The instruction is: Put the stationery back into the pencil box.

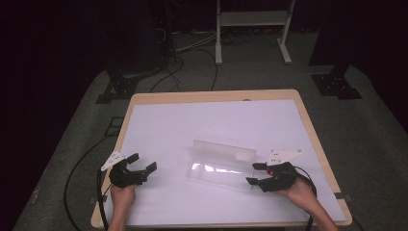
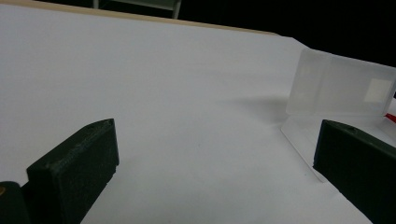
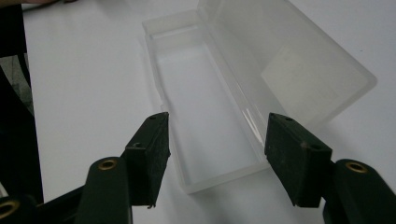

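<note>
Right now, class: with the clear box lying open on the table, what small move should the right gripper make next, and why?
Probably swing the lid down. The clear box lies open and looks empty, its lid standing up along the far side. The right gripper sits at the box's near end with jaws open and nothing gripped, while the left gripper waits open, apart from it.

L gripper (image 1: pixel 143 169) low, fingers apart, R gripper (image 1: pixel 254 173) low, fingers wide apart, forearms resting.

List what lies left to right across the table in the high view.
Left tongs → clear plastic box with its lid open → right tongs, all over the white table cover.
</note>
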`<state>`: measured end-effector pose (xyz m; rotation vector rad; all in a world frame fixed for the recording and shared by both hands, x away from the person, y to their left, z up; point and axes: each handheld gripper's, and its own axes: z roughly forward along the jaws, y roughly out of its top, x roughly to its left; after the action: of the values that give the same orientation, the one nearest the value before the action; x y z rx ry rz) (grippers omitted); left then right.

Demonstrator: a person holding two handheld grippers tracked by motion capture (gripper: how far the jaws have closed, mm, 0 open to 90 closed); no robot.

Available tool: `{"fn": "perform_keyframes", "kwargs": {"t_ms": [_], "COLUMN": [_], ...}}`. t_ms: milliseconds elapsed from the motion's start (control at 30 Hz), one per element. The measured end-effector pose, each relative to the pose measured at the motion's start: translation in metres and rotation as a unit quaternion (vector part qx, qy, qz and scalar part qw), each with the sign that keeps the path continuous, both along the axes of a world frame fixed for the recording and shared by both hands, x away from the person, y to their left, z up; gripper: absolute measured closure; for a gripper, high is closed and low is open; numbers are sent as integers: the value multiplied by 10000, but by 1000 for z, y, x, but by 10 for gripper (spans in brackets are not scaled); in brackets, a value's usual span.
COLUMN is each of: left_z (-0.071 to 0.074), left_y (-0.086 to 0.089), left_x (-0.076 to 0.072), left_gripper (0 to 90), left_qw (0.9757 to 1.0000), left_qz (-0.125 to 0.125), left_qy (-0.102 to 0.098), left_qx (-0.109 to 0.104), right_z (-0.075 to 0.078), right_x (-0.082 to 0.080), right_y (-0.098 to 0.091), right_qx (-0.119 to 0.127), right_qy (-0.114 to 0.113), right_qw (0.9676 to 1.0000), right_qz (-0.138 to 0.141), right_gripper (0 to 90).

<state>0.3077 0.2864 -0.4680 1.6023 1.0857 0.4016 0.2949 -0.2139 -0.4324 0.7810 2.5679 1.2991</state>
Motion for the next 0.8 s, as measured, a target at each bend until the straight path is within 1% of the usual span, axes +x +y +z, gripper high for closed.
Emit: {"fn": "perform_keyframes", "kwargs": {"t_ms": [67, 200, 533, 567, 733, 800], "left_z": [0, 0, 0, 0, 0, 0], "left_y": [0, -1, 0, 0, -1, 0], "left_x": [0, 0, -1, -1, -1, 0], "left_gripper": [0, 0, 0, 0, 0, 0], "left_qw": [10000, 10000, 10000, 10000, 10000, 10000], "left_qz": [3, -13, -9, -18, -19, 7], "left_qy": [11, 9, 6, 2, 0, 8], "left_qx": [1, 20, 6, 21, 36, 15], "right_z": [1, 3, 4, 4, 2, 1], "right_x": [0, -2, -7, -10, -14, -16], "right_y": [-2, -8, -23, -27, -33, -39], "right_qx": [15, 3, -59, -64, -90, -130], "right_qy": [1, -82, -69, -68, -68, -66], "right_qw": [10000, 9999, 9996, 9994, 9991, 9986], "right_qz": [-18, -98, -254, -323, -412, -502], "right_gripper": [397, 397, 400, 400, 400, 400]}}
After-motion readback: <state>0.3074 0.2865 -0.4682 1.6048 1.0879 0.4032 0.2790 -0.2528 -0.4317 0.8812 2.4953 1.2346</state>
